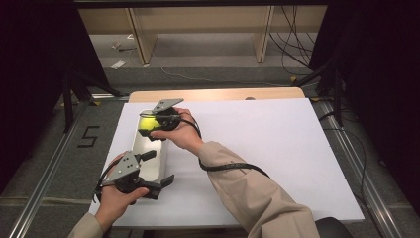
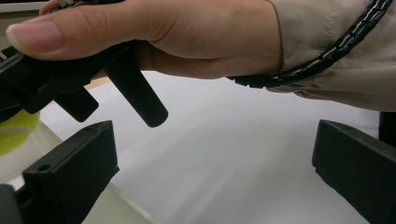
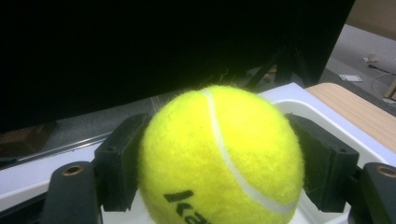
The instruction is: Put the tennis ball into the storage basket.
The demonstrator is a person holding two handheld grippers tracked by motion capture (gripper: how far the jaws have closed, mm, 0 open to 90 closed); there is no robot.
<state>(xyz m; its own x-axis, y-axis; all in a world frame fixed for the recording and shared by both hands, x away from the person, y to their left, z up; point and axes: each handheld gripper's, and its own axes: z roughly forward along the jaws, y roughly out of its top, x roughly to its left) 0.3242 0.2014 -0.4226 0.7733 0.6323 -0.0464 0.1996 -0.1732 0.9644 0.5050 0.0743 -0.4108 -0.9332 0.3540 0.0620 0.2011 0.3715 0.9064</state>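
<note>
Right gripper (image 1: 148, 126) pinching ball (image 3: 219, 158) over far end of tray (image 1: 159, 168) (white, on table (image 1: 277, 148)). Left gripper (image 1: 161, 181) hovering at tray's near end, jaws spread, gripping nothing.

A white sheet (image 1: 257, 148) covers nearly all of the table, leaving a strip of light wood tabletop (image 1: 218, 94) bare along the far edge. Beyond that edge, pale wooden shelf uprights (image 1: 140, 34) stand on the grey floor, with black cables (image 1: 292, 44) trailing near the right one. A "5" (image 1: 88, 136) marks the floor left of the table.
</note>
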